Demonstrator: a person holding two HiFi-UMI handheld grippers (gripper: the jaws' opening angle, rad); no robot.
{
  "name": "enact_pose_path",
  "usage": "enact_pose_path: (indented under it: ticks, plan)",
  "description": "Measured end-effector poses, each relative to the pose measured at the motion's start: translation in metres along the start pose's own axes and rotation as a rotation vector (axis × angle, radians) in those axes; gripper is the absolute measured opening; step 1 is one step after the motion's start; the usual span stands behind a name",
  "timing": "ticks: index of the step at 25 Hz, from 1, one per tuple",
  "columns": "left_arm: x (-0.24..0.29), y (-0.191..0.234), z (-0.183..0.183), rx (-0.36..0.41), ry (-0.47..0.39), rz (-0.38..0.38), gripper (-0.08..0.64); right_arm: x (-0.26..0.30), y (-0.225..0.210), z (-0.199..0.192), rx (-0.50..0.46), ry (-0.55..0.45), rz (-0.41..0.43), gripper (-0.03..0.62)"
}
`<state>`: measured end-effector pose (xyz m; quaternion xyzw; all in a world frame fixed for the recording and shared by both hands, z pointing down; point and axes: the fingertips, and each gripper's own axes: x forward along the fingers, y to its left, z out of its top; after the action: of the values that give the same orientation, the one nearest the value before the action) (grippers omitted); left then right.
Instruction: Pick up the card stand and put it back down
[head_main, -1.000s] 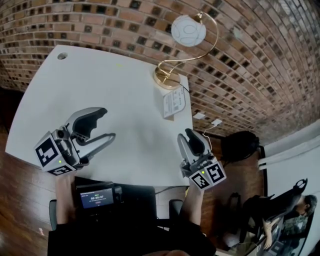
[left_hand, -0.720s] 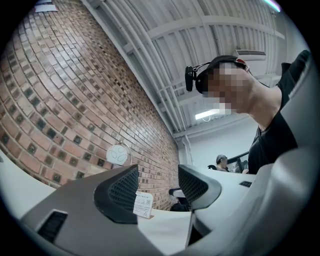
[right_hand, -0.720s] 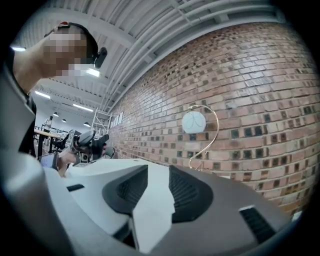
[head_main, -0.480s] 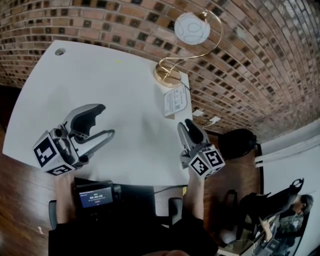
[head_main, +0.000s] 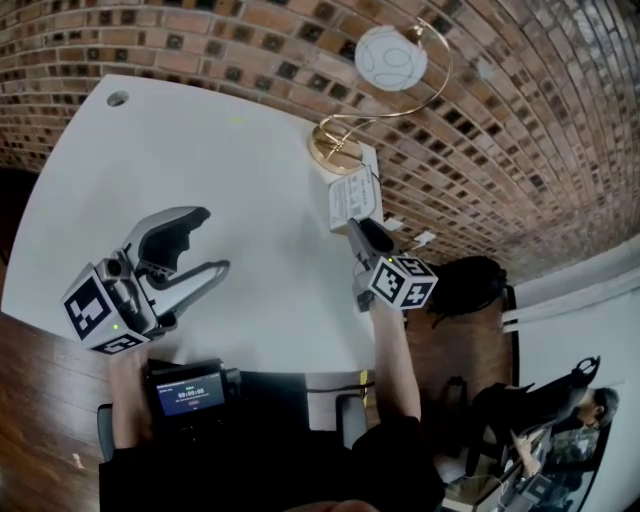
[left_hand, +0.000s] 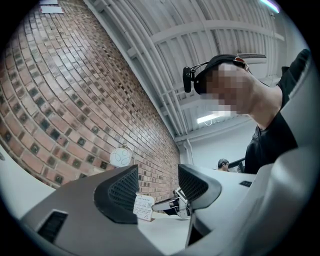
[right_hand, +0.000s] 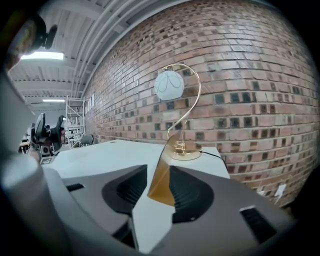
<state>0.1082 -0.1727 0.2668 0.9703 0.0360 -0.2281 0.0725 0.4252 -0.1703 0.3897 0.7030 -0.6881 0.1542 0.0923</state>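
Head view: hard to tell where the right gripper (head_main: 358, 228) tips end under the card stand (head_main: 352, 197). Right gripper view: stand seen edge-on, amber, lower corner hidden behind the right pad. Stands between jaws set apart, close to the right pad, not pinched. Rests on the white table (head_main: 200, 150), near the lamp (head_main: 335, 152). Left gripper (head_main: 215, 242) wide apart too, holding nothing.

Brick wall (head_main: 200, 30) across the far side, white table (head_main: 200, 180) in front of it, gold lamp (head_main: 333, 152) with a white globe (head_main: 390, 58) on its far right corner, dark wood floor (head_main: 40, 400) near.
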Motion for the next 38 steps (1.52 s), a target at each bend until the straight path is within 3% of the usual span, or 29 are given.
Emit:
enact_pose_path:
  ticks: [10, 18, 21, 27, 32, 38]
  plan:
    - [-0.004, 0.010, -0.002, 0.000, 0.021, 0.029, 0.253, 0.036, -0.004, -0.003, -0.024, 0.060, -0.005, 0.166]
    - [-0.010, 0.012, 0.001, 0.007, 0.021, 0.042, 0.253, 0.039, 0.001, -0.001, 0.014, 0.031, 0.071, 0.031]
    - [-0.012, 0.011, 0.002, 0.006, 0.022, 0.047, 0.253, 0.038, 0.003, -0.001, 0.021, 0.027, 0.096, 0.029]
    - [-0.012, 0.014, 0.005, 0.007, 0.035, 0.062, 0.253, 0.031, 0.030, 0.024, 0.031, -0.041, 0.216, 0.028]
    - [-0.001, 0.017, 0.009, 0.028, 0.036, 0.051, 0.253, 0.015, 0.063, 0.072, -0.016, -0.132, 0.340, 0.028]
    - [-0.011, 0.011, 0.009, 0.024, 0.050, 0.065, 0.253, 0.011, 0.102, 0.077, -0.021, -0.148, 0.485, 0.028]
